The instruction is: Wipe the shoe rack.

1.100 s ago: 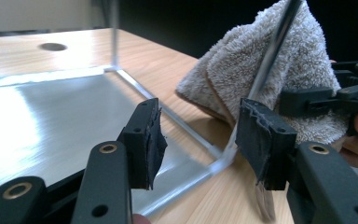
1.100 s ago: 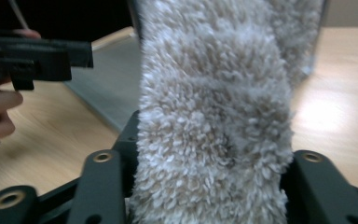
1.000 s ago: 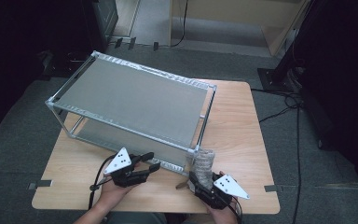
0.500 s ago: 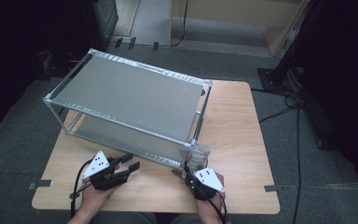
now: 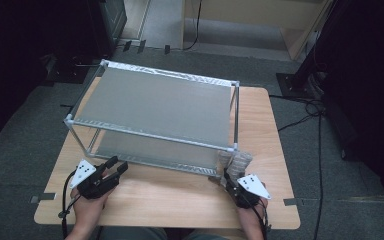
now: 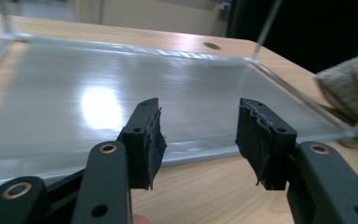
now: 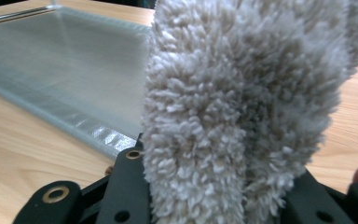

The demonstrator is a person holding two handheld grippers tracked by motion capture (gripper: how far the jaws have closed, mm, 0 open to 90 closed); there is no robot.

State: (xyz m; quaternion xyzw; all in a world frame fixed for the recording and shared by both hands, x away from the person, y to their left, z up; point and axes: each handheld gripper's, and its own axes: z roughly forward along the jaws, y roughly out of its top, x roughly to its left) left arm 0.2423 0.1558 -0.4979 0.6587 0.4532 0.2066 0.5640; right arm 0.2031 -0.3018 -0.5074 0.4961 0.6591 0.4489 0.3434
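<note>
Right gripper view, right gripper (image 7: 214, 186) clamped on fluffy grey cloth (image 7: 242, 102), left gripper (image 6: 200, 135) jaws apart, empty, facing shelf rack (image 6: 121, 93)

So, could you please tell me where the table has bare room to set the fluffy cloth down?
Bare wood runs along the table's near edge, between the left claw and the right claw, in front of the shelf rack. A narrower strip lies right of the rack. It is crowded at the rack's near right corner, where the fluffy cloth sits in the right claw.
</note>
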